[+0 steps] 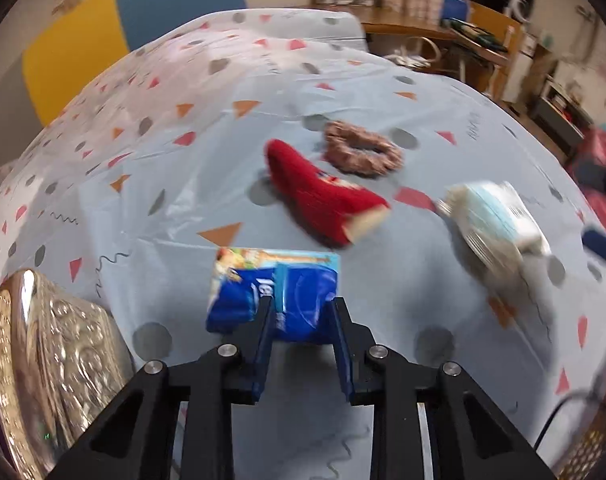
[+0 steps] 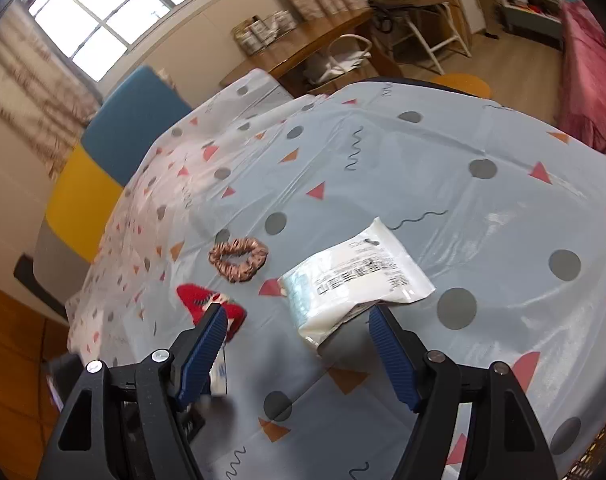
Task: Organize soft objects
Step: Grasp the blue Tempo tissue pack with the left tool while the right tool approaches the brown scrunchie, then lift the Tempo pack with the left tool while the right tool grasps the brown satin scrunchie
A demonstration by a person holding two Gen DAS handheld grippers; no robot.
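A blue tissue pack (image 1: 279, 284) lies on the patterned tablecloth (image 1: 163, 184), and my left gripper (image 1: 301, 308) is shut on its near end. Beyond it lies a red sock (image 1: 323, 196) with a pink-brown scrunchie (image 1: 361, 152) behind. To the right is a white plastic bag of face masks (image 1: 495, 220), blurred. In the right wrist view, my right gripper (image 2: 295, 314) stands open, low over the table. The near corner of the mask bag (image 2: 355, 280) reaches between its fingertips without touching the pads. The sock (image 2: 207, 300) sits behind its left finger, the scrunchie (image 2: 239, 260) farther back.
A shiny embossed metal box (image 1: 43, 360) stands at the lower left beside my left gripper. Blue and yellow chair backs (image 2: 115, 136) line the table's far side. A wooden desk (image 2: 315, 44) and a pink bed (image 2: 591, 60) lie beyond the table.
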